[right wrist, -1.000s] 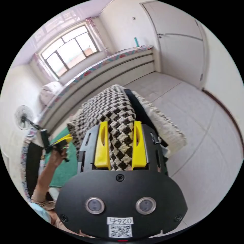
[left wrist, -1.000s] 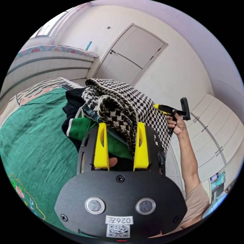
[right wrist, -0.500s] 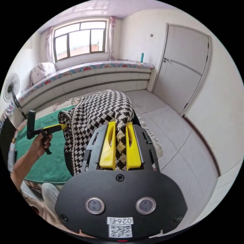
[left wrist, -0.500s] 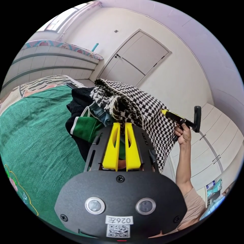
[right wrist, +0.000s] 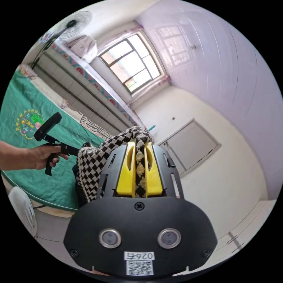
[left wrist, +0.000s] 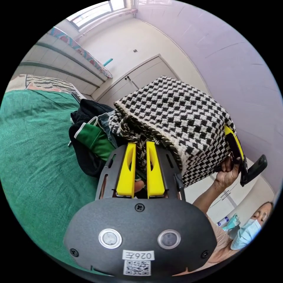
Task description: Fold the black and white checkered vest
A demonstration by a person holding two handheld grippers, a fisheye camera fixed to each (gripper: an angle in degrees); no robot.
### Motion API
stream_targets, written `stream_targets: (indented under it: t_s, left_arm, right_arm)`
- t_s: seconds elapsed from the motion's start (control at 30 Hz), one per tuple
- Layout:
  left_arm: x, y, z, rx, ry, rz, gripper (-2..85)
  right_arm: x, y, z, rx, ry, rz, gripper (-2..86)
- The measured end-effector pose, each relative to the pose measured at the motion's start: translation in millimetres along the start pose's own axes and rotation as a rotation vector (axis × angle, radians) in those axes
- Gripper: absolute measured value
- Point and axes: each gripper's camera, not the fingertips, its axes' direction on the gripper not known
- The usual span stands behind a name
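Clearly both pairs of jaws were clamped on the checkered vest (left wrist: 182,118), the left gripper (left wrist: 141,153) and right gripper (right wrist: 140,153) each pinching an edge as it hung above the green bedspread (left wrist: 32,153) (clothes pile (left wrist: 88,138) beside). Spreading it flat probably needed even tension between both grips.

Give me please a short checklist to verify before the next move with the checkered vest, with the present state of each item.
1. Left tongs pinch the vest's corded edge: ok, both jaws close together on the checkered vest.
2. Right tongs pinch the vest: ok, a strip of fabric sits between both jaws.
3. Vest hangs free above the pile of other clothes: cannot tell, its lower edge overlaps the pile.
4. Vest spread flat between the two grips: not ok, it is bunched near the left tongs.
5. Free place on the green cover to lay it: ok, open cloth beside the pile.
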Motion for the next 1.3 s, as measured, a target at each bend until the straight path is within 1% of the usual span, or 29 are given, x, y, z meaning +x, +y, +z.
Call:
stream_targets:
  t_s: [0.03,0.1,0.17,0.2,0.33,0.4,0.43,0.47,0.5,0.53,0.6,0.63,0.67,0.7,0.73,0.77,0.8,0.83,0.87,0.9,0.93,0.97,1.0,1.07,1.13,1.17,1.23,1.27,1.3]
  left_arm:
    - [-4.0,13.4,-21.8,0.032,0.053,-0.021,7.6]
    - [-5.8,33.0,-59.9,0.079,0.147,-0.035,6.9]
    - [3.7,57.5,-125.7,0.148,0.206,-0.007,1.9]
    - [7.9,63.7,-145.2,0.167,0.202,0.008,1.5]
    - [47.2,111.1,-300.9,0.299,0.063,0.097,-0.1]
    - [65.5,135.1,-368.8,0.345,-0.028,0.109,-0.3]
    - [76.6,153.4,-411.8,0.378,-0.095,0.107,-0.4]
    - [84.9,172.4,-451.9,0.404,-0.162,0.094,-0.4]
    - [87.7,181.9,-470.9,0.415,-0.196,0.083,-0.4]
    - [90.3,201.5,-507.4,0.435,-0.276,0.050,-0.3]
    - [86.0,227.0,-551.9,0.448,-0.435,0.000,-0.1]
    - [75.0,241.9,-575.6,0.438,-0.563,-0.034,0.1]
    - [53.3,258.4,-596.9,0.439,-0.663,-0.101,0.5]
    - [38.6,267.4,-607.1,0.442,-0.696,-0.141,0.7]
    - [2.2,289.3,-627.9,0.445,-0.720,-0.249,1.6]
    - [-34.9,316.1,-646.0,0.450,-0.698,-0.350,2.4]
    - [-51.4,331.3,-653.4,0.457,-0.684,-0.385,2.7]
    - [-79.5,363.8,-664.2,0.474,-0.643,-0.442,2.1]
    - [-102.6,398.7,-675.8,0.635,-0.445,-0.596,0.5]
    - [-107.6,411.3,-678.3,0.742,-0.319,-0.575,0.2]
    - [-112.9,424.4,-679.4,0.884,-0.123,-0.536,-0.4]
    - [-109.9,420.0,-679.7,0.839,-0.112,-0.533,-0.6]
    - [-103.9,413.8,-680.7,0.786,-0.172,-0.508,-0.7]
    - [-67.8,391.9,-681.6,0.600,-0.537,-0.416,-0.8]
    - [-41.9,384.1,-679.9,0.528,-0.732,-0.321,-0.7]
    - [-24.7,384.5,-679.8,0.533,-0.802,-0.217,-0.7]
    - [-6.5,390.9,-678.3,0.533,-0.908,-0.114,-0.3]
    - [0.0,396.3,-675.7,0.508,-0.976,-0.054,0.4]
    - [1.1,399.0,-675.0,0.498,-1.004,-0.039,0.8]
  right_arm:
    - [-11.9,-1.3,-19.0,0.021,0.014,-0.028,0.4]
    - [-49.8,-3.9,-90.5,0.104,0.028,-0.111,0.3]
    - [-68.2,-3.2,-138.1,0.165,0.016,-0.147,0.3]
    - [-76.3,-2.2,-168.0,0.202,0.003,-0.158,0.2]
    - [-81.9,5.2,-254.5,0.329,-0.099,-0.130,0.2]
    - [-67.8,16.6,-300.3,0.400,-0.240,-0.023,0.3]
    - [-62.5,21.6,-308.0,0.414,-0.289,0.015,0.3]
    - [-50.5,35.3,-315.2,0.434,-0.410,0.105,0.3]
    - [-39.4,54.0,-308.7,0.439,-0.566,0.207,0.3]
    - [-36.4,65.0,-299.8,0.436,-0.653,0.257,0.3]
    - [-57.7,109.6,-233.5,0.358,-1.006,0.397,0.5]
    - [-72.9,119.0,-211.4,0.315,-1.083,0.411,0.5]
    - [-115.0,133.5,-165.1,0.197,-1.213,0.396,0.6]
    - [-169.9,143.9,-120.3,0.046,-1.309,0.312,0.7]
    - [-198.5,150.5,-99.8,-0.030,-1.341,0.264,0.4]
    - [-246.5,170.6,-64.6,-0.153,-1.390,0.199,-0.4]
    - [-273.2,198.1,-35.1,-0.220,-1.448,0.205,-0.6]
    - [-277.4,212.8,-22.4,-0.229,-1.486,0.228,-0.7]
    - [-272.3,240.8,1.7,-0.227,-1.561,0.296,-0.8]
    - [-254.2,264.9,23.6,-0.186,-1.610,0.371,-0.9]
    - [-242.2,275.9,34.0,-0.163,-1.621,0.409,-0.9]
    - [-216.5,296.1,52.9,-0.129,-1.618,0.472,-0.9]
    - [-188.8,314.4,67.8,-0.087,-1.596,0.508,-0.9]
    - [-146.8,338.7,81.8,-0.003,-1.560,0.521,-0.9]
    - [-105.9,365.6,87.9,0.086,-1.522,0.523,-0.9]
    - [-80.9,387.8,87.9,0.153,-1.496,0.528,-0.9]
    - [-53.1,427.0,87.4,0.215,-1.450,0.534,-0.9]
    - [-45.7,450.7,88.7,0.202,-1.428,0.490,-0.9]
    - [-47.0,468.5,93.4,0.145,-1.423,0.382,-0.9]
